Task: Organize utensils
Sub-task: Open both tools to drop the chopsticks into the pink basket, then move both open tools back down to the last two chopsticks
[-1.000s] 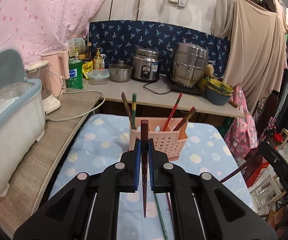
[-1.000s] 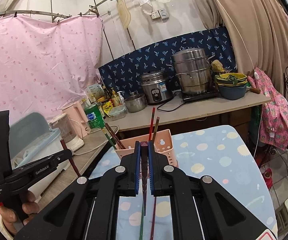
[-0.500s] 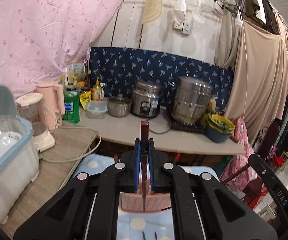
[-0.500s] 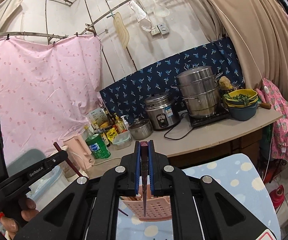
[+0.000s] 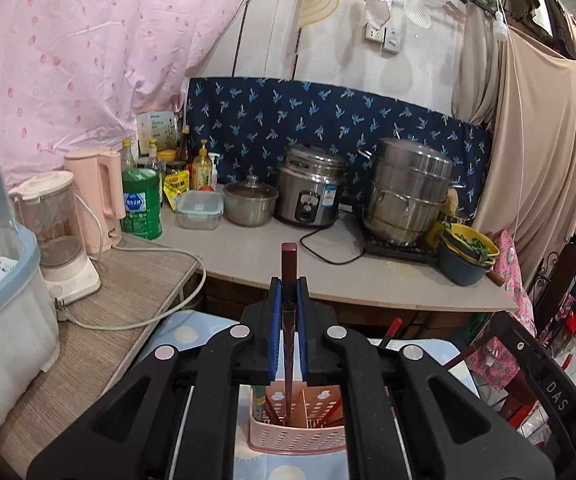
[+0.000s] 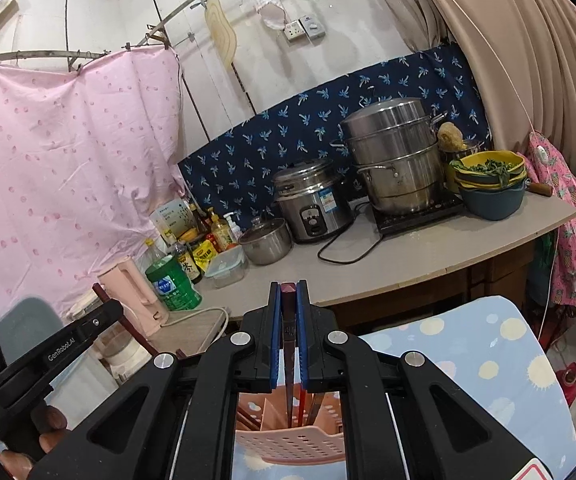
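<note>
My left hand-held gripper [image 5: 288, 308] is clamped on a dark maroon chopstick [image 5: 288, 280], square-topped, upright, its tip down inside the pink perforated basket [image 5: 296, 438]. My right hand-held gripper [image 6: 288, 312] pinches a similar maroon chopstick [image 6: 288, 334] over the same basket [image 6: 292, 446], which holds other red and brown sticks.

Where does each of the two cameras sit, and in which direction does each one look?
Left wrist view: sits on the left gripper, looks forward along its black fingers, which clamp a dark red chopstick over the pink perforated plastic utensil basket; the right gripper's arm shows at lower right.
Right wrist view: sits on the right gripper, which also clamps a dark red chopstick, above the same basket; the left gripper and the fingers of the hand holding it show at lower left.
Both share the basket, the steel stacked steamer pot and the grey counter.
</note>
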Demonstrator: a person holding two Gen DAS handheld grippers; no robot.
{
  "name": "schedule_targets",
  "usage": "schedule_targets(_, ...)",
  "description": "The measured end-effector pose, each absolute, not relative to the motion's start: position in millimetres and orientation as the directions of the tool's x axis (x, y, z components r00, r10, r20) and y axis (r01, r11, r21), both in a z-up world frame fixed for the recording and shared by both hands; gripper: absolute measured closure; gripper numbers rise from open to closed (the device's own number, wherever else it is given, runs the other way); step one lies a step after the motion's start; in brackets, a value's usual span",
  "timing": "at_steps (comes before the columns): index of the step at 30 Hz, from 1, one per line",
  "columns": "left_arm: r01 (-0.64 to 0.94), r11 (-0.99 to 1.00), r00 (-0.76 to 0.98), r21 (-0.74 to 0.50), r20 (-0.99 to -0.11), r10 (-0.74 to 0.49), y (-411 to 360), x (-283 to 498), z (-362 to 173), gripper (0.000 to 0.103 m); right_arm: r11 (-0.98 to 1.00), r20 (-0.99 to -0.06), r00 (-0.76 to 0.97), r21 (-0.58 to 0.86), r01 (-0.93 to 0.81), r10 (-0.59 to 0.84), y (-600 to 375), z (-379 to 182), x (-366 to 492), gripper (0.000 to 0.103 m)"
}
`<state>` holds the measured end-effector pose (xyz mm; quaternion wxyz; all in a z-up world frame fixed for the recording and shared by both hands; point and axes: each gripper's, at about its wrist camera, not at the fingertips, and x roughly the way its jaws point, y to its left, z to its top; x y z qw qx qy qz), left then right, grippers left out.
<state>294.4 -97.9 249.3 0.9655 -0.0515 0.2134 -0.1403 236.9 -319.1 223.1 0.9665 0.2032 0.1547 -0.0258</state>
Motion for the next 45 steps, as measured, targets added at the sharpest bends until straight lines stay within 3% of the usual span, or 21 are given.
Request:
schedule_targets(15,0.252,0.955,0.828,-0.158,-0.476,-0.297,-101,302,213,0.095,0.922,-0.401,0.916,0.364,0.131,0.028,-313,187,249,0.095)
schedule_targets(17,0.25,0.956,0.831,-0.156,-0.472,-0.294,-100,300,212,0.094,0.924,-0.396,0.918,0.359,0.134,0.021,-312,188,248,0.091)
schedule_targets(23,0.233,0.959,0.84,-0.16,-0.465,-0.281,-96,292,211,0.066,0.924,-0.391,0.92,0.358,0.132,0.02,-314,187,236,0.089)
schedule_targets(28,0.231,0.963,0.848,-0.137,-0.458,-0.268,-95,278,210,0.052,0.925,-0.389,0.921,0.36,0.121,0.032,-310,186,221,0.089)
schedule_targets(34,0.222,0.969,0.852,-0.111,-0.46,-0.248,-92,256,202,0.051,0.923,-0.394,0.918,0.366,0.115,0.042,-303,178,195,0.08)
schedule_targets(45,0.229,0.971,0.832,-0.07,-0.505,-0.232,-88,217,179,0.051,0.942,-0.419,0.907,0.322,0.093,0.054,-278,162,148,0.08)
